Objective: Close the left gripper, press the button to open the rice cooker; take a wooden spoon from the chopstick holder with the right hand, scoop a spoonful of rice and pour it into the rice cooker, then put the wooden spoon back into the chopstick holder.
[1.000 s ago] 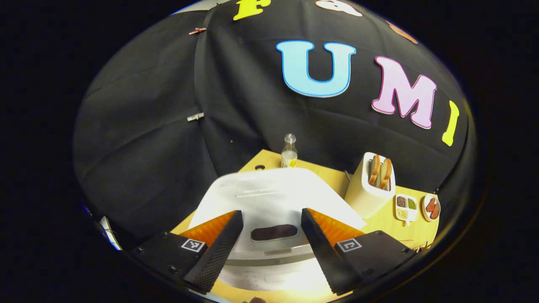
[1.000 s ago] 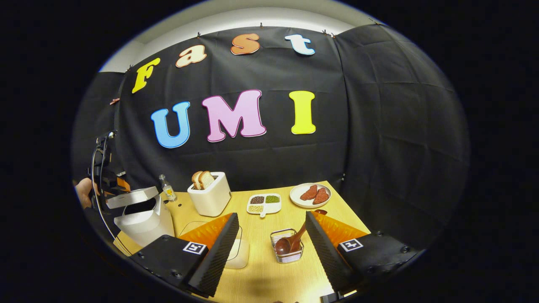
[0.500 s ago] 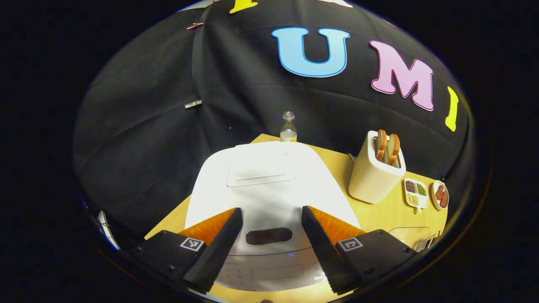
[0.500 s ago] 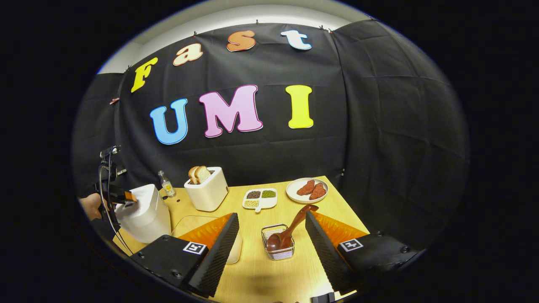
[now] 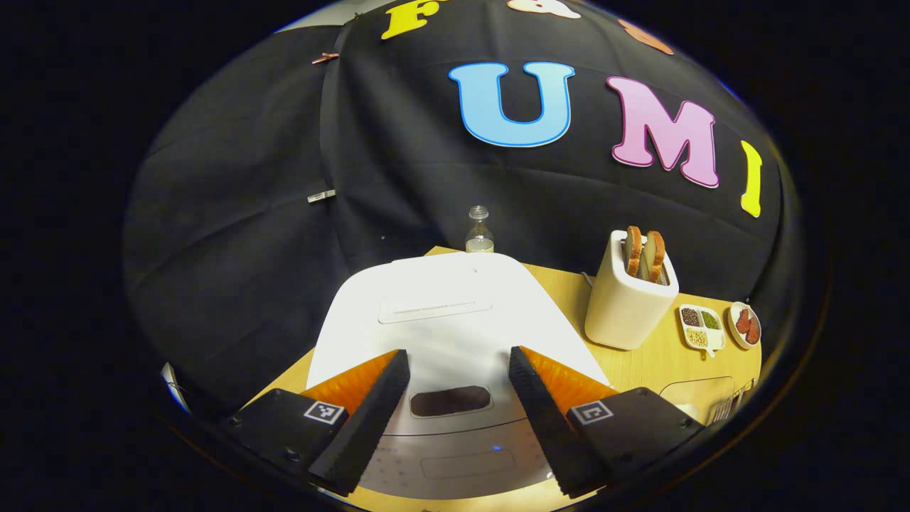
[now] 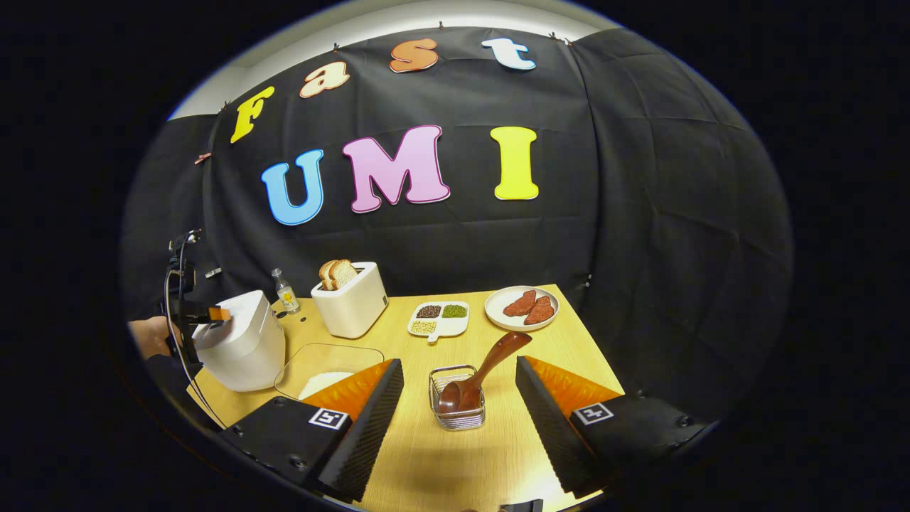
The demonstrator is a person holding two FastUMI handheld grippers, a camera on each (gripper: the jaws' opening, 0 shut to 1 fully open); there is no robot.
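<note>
Hovering wide-jawed over the shut cooker, left gripper must close before pressing — right gripper, jaws wide, flanks the spoon in its holder.

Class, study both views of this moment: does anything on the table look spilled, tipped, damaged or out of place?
Nothing stands out. The rice cooker sits upright with its lid down, the spoon leans in its holder, and the toaster, tray and plate stand neatly. No spills visible.

Bare table lies open between the right tongs and the wire holder, whose slanting wooden spoon has free air around its handle, toaster well behind.
</note>
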